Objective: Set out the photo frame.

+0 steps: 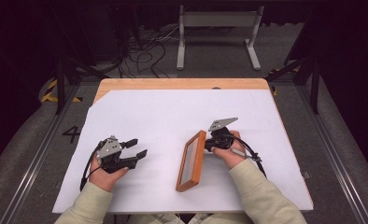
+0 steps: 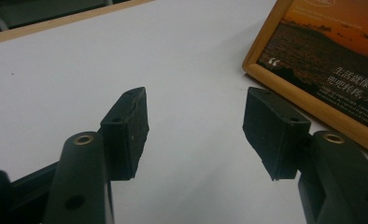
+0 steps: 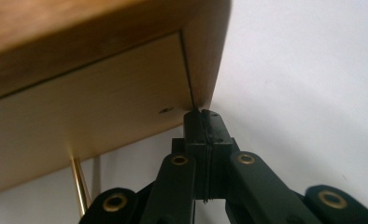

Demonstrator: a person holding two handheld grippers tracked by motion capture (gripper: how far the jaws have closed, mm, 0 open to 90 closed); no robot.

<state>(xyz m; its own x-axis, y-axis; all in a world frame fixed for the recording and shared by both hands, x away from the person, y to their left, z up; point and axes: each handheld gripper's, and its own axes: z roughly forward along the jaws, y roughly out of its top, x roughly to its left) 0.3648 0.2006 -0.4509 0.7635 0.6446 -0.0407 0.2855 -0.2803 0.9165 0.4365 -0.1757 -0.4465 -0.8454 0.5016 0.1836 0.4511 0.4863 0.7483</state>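
Nearest to the camera, two cream sleeves (image 1: 261,193) entering from the bottom edge, one hand on each gripper. Between them a wooden picture frame (image 1: 192,161), propped on its long edge on the white sheet (image 1: 163,112) of the desk (image 1: 182,84), a little right of centre, picture side facing the left gripper (image 1: 138,148), back leaning toward the right gripper (image 1: 209,141).

Right fingers (image 3: 205,126) pressed together with nothing between, tips touching the back board of the frame close to its corner, just beside a thin brass leg (image 3: 81,186). Probably pushing or steadying the frame from behind, not gripping it. To do this well: keep the contact low and near the edge, push slowly and level, avoid slipping off the corner, otherwise the frame may tip forward onto its glass. Better also to stay clear of the brass leg, so as not to fold it by accident.

Left fingers (image 2: 126,135) spread apart, empty, resting low near the desk and pointing toward the front of the frame, a gap remaining between. Ready, it seems, to catch or stop the frame if needed.

Right hand (image 1: 229,151) behind the frame, wrist turned inward. Left hand (image 1: 108,168) low, palm wrapped around the gripper body.
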